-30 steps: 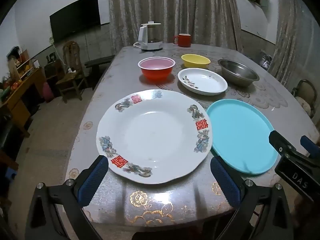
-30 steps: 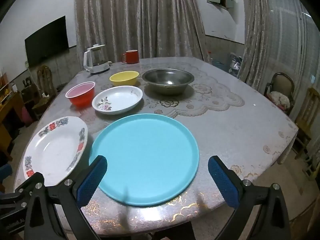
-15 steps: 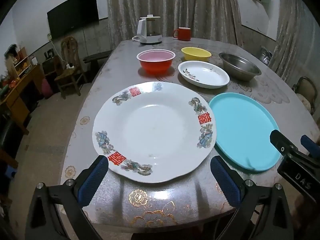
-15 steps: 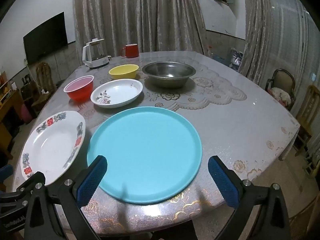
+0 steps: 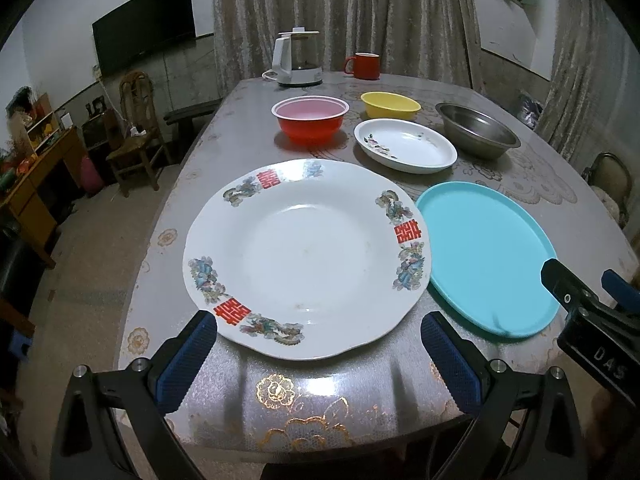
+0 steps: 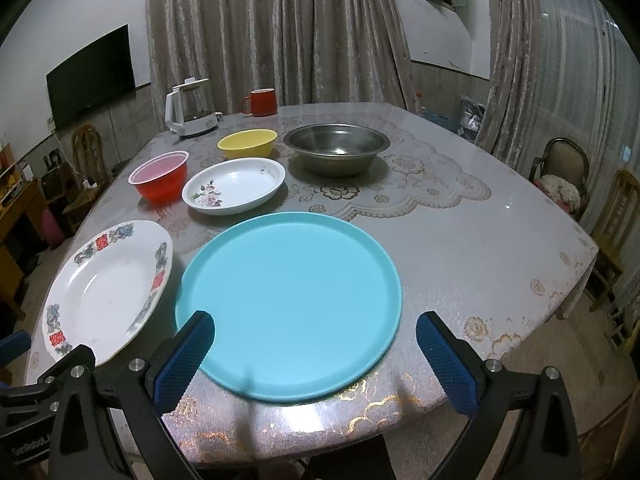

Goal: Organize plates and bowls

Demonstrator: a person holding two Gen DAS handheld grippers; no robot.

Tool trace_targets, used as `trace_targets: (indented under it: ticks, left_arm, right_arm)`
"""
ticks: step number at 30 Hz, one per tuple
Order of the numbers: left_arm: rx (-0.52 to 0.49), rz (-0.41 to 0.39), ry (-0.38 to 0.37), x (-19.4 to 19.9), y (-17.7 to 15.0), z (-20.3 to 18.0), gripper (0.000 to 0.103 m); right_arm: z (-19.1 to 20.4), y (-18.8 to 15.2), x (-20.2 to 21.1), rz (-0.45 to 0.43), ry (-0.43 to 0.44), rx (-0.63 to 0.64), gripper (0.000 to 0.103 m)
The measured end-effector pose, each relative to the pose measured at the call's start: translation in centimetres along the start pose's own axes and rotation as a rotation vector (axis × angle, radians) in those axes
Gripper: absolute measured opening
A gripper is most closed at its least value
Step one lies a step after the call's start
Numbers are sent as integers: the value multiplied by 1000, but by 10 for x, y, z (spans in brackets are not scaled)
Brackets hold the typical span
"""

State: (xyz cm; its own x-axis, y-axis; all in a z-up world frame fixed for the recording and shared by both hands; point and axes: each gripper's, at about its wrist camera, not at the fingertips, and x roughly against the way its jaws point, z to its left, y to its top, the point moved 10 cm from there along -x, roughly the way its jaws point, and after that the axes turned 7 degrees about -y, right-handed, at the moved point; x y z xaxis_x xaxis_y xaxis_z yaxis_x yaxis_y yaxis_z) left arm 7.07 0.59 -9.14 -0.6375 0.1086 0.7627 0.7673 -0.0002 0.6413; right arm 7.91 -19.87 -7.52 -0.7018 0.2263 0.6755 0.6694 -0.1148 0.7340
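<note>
Far left, beyond the table (image 5: 280,396) edge: a wooden chair (image 5: 136,132) on the floor, below a dark wall screen (image 5: 144,44).

Next, the left gripper (image 5: 316,322), spread wide and gripping nothing, its blue pads (image 5: 188,356) hanging over the near table edge. Brackets the near rim of the large white plate (image 5: 304,256) without touching it. Lies flat near the front-left corner of the table, with red characters and coloured motifs round its rim.

Behind it, a red bowl (image 5: 310,122), upright and pale inside. Further back, a white kettle (image 5: 296,60) on its base near the far edge.

Right of the red bowl, a white oval dish (image 5: 406,146) with small flower prints, close by but apart. Behind that, a yellow bowl (image 5: 390,105), and further back a red mug (image 5: 365,66) beside the kettle.

Right of the large white plate, a turquoise plate (image 6: 288,304), flat on the tablecloth. Rims just beside each other; cannot tell whether touching. Behind the turquoise plate and right of the oval dish, a steel bowl (image 6: 336,150), upright.

Then the right gripper (image 6: 314,322), likewise wide apart and holding nothing. In its own view, left pad overlapping the turquoise plate's near-left rim, right pad out past the near-right rim, over bare tablecloth.

Far right, more chairs (image 6: 560,176) in front of the curtains (image 6: 280,28).
</note>
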Motion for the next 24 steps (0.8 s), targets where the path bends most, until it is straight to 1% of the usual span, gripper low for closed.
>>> trace_targets:
  ticks: [10,24]
  left_arm:
    - [5,7,-3,-1,-1,2,103]
    - [4,8,-1,0,-1,3,103]
  right_arm:
    - [2,-1,4,-8,2,15,103]
    - [4,-3,2,11,0,26,103]
